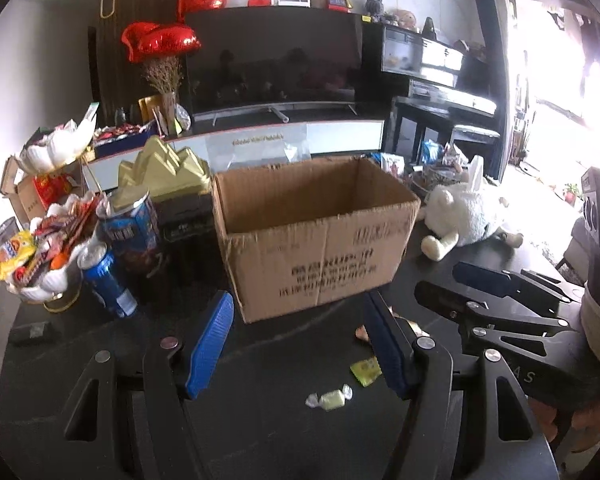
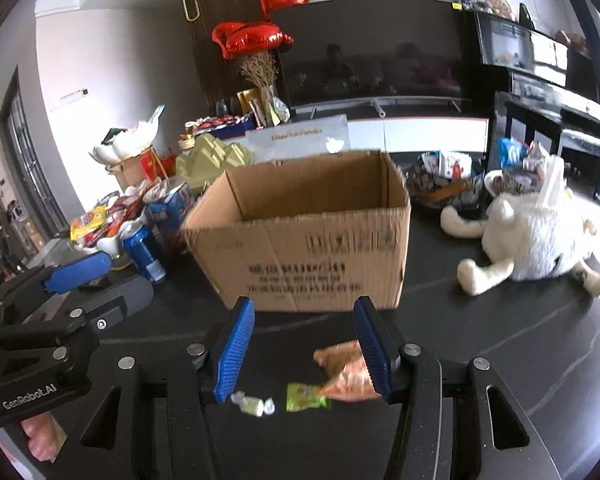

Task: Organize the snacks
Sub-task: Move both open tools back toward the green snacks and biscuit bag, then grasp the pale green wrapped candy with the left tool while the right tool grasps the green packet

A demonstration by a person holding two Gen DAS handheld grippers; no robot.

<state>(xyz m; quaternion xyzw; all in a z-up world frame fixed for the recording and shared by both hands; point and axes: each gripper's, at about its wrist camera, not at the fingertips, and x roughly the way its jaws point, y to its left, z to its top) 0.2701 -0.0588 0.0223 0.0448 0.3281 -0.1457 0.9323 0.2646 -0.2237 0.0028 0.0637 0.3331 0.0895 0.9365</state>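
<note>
An open cardboard box (image 1: 316, 232) stands on the dark table; it also shows in the right wrist view (image 2: 304, 232). Its inside looks empty as far as I see. In front of it lie a wrapped pale-green candy (image 1: 330, 398) (image 2: 254, 404), a green packet (image 1: 366, 370) (image 2: 306, 396) and an orange snack packet (image 2: 346, 372), mostly hidden in the left wrist view (image 1: 362, 333). My left gripper (image 1: 300, 340) is open and empty above the candy. My right gripper (image 2: 304, 350) is open and empty above the three snacks.
A white dish piled with snacks (image 1: 48, 248) and blue cans (image 1: 108, 280) stand left of the box. A white plush toy (image 2: 540, 236) lies to the right. More snack bags (image 2: 452, 168) sit behind it. A TV cabinet (image 1: 284, 136) is beyond.
</note>
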